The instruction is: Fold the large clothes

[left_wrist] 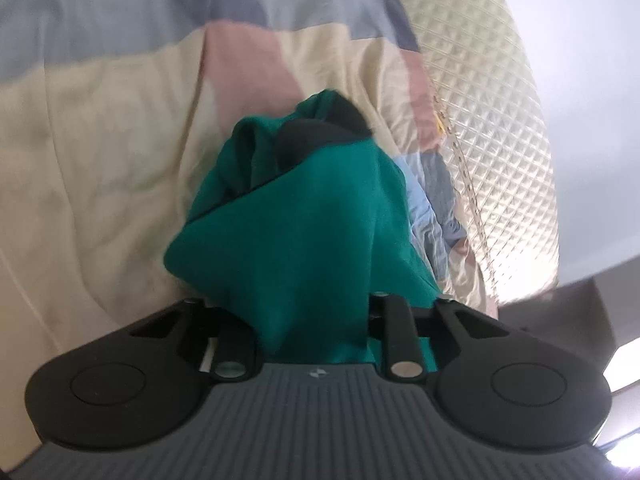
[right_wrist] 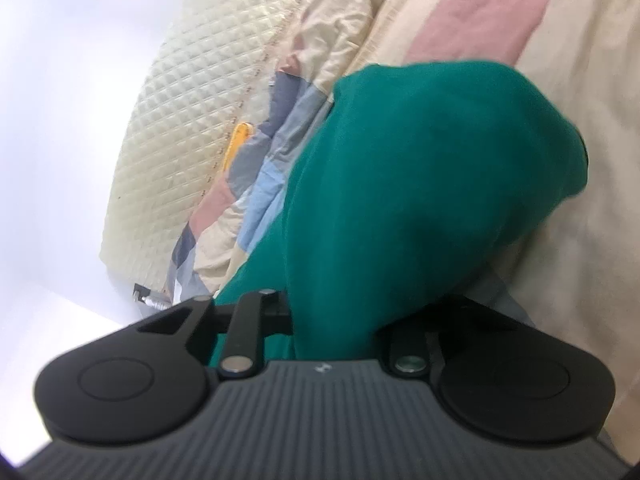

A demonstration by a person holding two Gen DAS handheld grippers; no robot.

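1. The bed (left_wrist: 100, 168) is carrying a patchwork quilt (right_wrist: 472, 4) of cream, pink, blue and grey blocks, with a cream quilted headboard (left_wrist: 492, 120) curving along its edge.
2. The green garment (left_wrist: 296, 216), with a dark lining showing at its far end, is draping over the quilt and running back into both tongs.
3. The left tongs (left_wrist: 316, 320) are pinching a bunch of the green cloth, which is hiding their tips.
4. The right tongs (right_wrist: 332, 320) are likewise pinching the garment (right_wrist: 420, 160), its fabric bulging above them.
5. A small yellow object (right_wrist: 236, 144), blurred, is lying between quilt and headboard.
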